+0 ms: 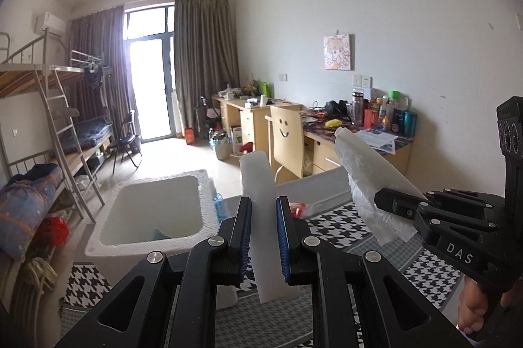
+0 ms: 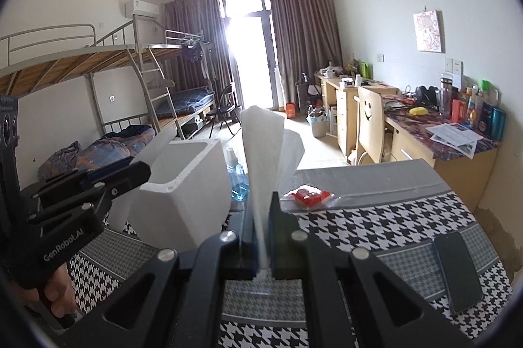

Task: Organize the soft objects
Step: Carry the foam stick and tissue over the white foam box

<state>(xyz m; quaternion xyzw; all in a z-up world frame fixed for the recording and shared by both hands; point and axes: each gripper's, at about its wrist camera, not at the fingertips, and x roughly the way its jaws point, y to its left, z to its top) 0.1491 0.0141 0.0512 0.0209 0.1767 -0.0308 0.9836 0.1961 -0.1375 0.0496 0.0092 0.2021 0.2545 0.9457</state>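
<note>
Tongs on the left clamp a white foam strip upright above the houndstooth-covered desk, beside an open white foam box, while the right tongs pinch a thin white foam sheet raised over the same desk.

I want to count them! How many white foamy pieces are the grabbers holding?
2. One thick foam slab stands between the left gripper fingers. One thin foam sheet is pinched in the right gripper. More may hide inside the foam box.
</note>
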